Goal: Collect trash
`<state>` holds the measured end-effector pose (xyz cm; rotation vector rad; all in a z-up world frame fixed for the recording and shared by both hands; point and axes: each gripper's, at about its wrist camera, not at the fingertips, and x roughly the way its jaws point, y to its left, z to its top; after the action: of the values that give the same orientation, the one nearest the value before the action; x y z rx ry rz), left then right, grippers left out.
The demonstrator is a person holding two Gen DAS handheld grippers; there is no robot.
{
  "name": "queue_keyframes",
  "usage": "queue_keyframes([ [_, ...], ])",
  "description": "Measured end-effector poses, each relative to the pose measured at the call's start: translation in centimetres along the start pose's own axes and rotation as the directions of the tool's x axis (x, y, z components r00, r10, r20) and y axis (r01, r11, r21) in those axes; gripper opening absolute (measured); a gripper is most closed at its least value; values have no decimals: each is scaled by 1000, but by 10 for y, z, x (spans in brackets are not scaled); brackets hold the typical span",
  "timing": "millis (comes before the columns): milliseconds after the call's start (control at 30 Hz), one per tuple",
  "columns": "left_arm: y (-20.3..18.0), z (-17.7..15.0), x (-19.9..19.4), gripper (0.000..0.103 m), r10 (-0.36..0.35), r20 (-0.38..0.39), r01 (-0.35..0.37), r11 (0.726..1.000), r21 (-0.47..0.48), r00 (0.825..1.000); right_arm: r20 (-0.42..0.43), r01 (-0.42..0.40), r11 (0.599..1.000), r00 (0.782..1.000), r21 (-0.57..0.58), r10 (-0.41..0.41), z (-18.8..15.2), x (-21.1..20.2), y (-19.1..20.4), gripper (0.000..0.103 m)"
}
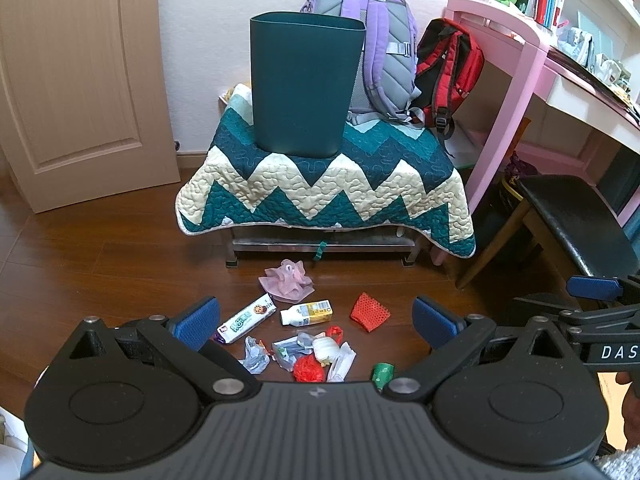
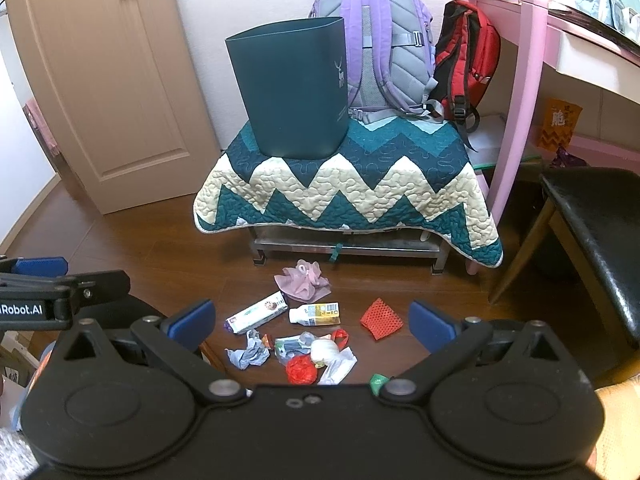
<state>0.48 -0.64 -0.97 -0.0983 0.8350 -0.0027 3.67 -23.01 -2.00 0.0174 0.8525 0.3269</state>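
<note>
Left wrist view: the left tongs (image 1: pixel 316 322) are wide and hold nothing. The trash (image 1: pixel 304 344) lies in a pile on the floor (image 1: pixel 100 264) below them. Right wrist view: the right tongs (image 2: pixel 312 322) are wide too. A green bin (image 2: pixel 290 88) stands on the quilt-covered worktop (image 2: pixel 344 188).

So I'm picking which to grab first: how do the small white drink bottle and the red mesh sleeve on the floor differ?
The small white drink bottle is a rigid cylinder lying on its side with a yellow printed label; the red mesh sleeve is soft open netting, flattened and plain. The bottle lies close to the litter pile, while the sleeve lies apart, to the right. Both rest on the wooden floor, untouched.
</note>
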Motion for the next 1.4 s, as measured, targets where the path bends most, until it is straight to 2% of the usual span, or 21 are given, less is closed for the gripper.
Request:
queue_keyframes([
  [1400, -4, -3, 4, 103, -3, -11, 3, 1000, 2, 1000, -9, 5, 1000, 1000, -3, -5, -4, 4, -3, 103],
])
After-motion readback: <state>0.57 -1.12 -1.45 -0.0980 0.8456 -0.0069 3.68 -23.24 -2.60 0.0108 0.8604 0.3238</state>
